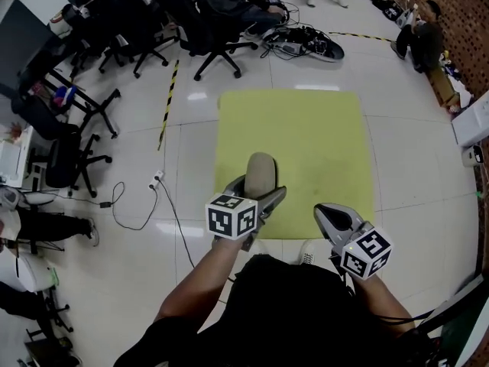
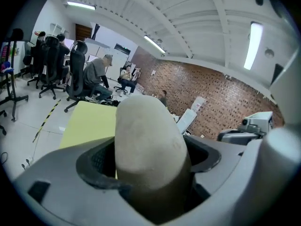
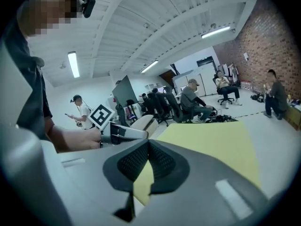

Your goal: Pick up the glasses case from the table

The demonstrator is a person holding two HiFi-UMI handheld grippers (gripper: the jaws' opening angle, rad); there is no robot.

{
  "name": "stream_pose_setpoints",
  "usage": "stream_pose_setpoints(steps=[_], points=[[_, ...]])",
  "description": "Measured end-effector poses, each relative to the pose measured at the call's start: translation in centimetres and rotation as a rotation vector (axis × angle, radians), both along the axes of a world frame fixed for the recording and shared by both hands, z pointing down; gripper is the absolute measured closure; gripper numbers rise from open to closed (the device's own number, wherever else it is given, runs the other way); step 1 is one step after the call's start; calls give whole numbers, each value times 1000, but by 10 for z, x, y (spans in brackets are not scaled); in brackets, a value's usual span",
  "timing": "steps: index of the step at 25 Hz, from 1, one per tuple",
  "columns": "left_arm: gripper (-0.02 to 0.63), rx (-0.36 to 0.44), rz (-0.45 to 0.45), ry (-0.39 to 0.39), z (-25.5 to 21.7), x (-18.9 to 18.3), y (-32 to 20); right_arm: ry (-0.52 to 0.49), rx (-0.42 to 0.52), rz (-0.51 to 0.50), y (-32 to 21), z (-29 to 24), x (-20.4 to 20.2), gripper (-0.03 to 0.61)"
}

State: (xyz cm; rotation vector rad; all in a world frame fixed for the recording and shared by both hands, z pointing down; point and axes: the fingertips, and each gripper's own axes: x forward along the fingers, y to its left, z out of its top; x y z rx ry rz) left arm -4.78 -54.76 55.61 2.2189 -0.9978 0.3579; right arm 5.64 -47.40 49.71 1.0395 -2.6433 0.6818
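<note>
The beige, rounded glasses case (image 1: 261, 171) is lifted above the near edge of the yellow table (image 1: 321, 136), clamped between the jaws of my left gripper (image 1: 257, 191). In the left gripper view the case (image 2: 148, 140) stands upright and fills the gap between the dark pads (image 2: 96, 161). My right gripper (image 1: 327, 214) hangs to the right of it over the table's front edge, shut with nothing in it. In the right gripper view its pads (image 3: 162, 161) meet, and the case (image 3: 142, 123) shows off to the left.
The yellow table top (image 3: 211, 145) has nothing else on it. Office chairs (image 1: 218, 33) and seated people stand beyond its far edge. Cables (image 1: 134, 209) lie on the white floor at left. A brick wall (image 2: 211, 98) runs along the right.
</note>
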Motion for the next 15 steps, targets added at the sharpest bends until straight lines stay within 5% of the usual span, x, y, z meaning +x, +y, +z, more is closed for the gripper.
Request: stream_pose_setpoints(steps=[6,15], points=[[181,61,55,21,-45,1,46,-30,37,-102,5,-13,-6,575],[181,211,-31,64,-104,37,86,-46,116,-181,25,-33,27,575]])
